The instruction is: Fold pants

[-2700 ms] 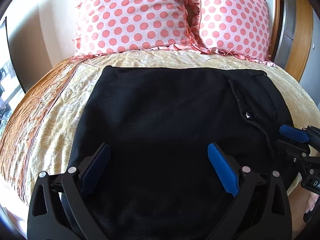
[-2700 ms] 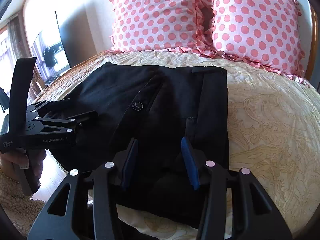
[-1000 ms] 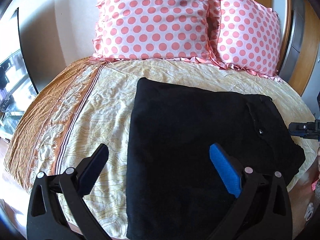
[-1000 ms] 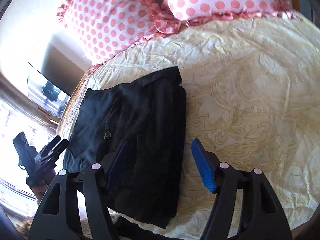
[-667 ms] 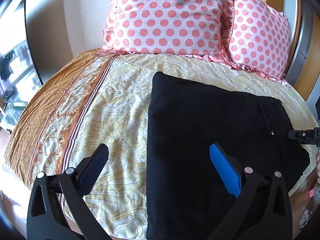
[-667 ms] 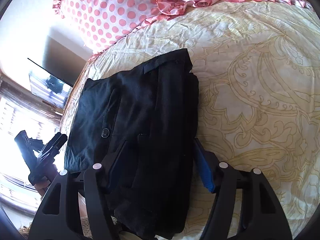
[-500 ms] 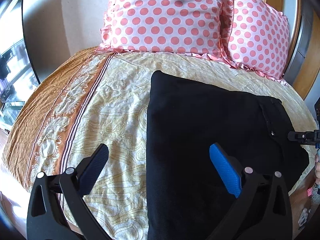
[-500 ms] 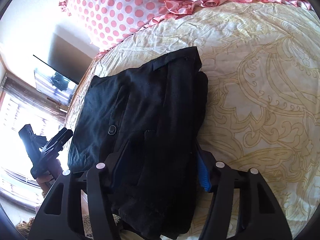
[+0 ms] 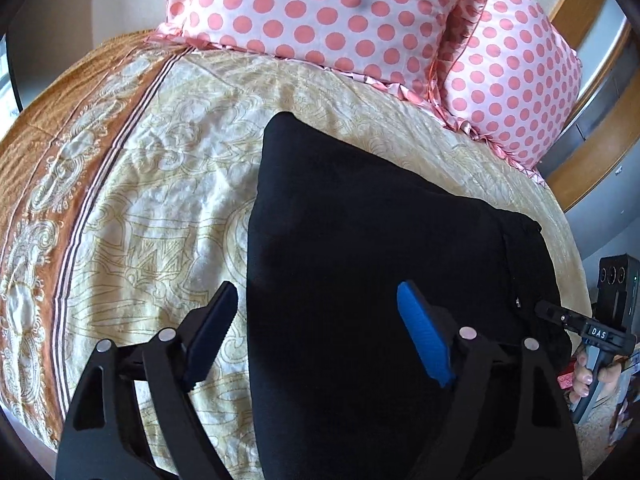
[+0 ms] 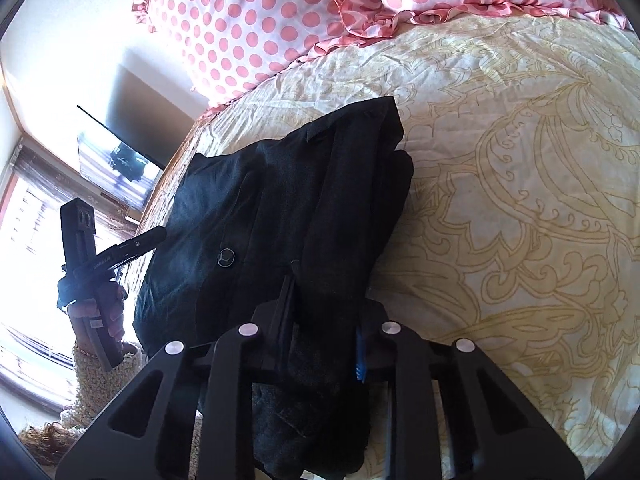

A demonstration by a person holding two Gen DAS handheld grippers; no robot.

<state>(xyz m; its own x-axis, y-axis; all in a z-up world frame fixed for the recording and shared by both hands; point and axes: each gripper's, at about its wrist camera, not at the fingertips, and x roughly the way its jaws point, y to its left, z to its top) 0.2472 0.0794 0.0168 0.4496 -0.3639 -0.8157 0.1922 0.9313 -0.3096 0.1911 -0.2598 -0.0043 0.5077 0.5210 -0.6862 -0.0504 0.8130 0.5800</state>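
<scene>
Left wrist view caught the left gripper (image 9: 318,330) hovering wide over the near left edge of the black pants (image 9: 380,248), its jaws having just been narrowing a little, one finger above the bedspread (image 9: 160,184) and the blue-padded one above the cloth, nothing pinched. The pants lay folded into a thick dark slab near the foot of the bed, well short of the two pink polka-dot pillows (image 9: 332,12). Over on the right wrist view, the right gripper (image 10: 324,336) had just been closing, and its pads squeezed a bunched fold at the near right edge of the pants, button (image 10: 225,258) showing to the left. A hand (image 10: 96,304) gripped the other tool's handle beside the bed.
</scene>
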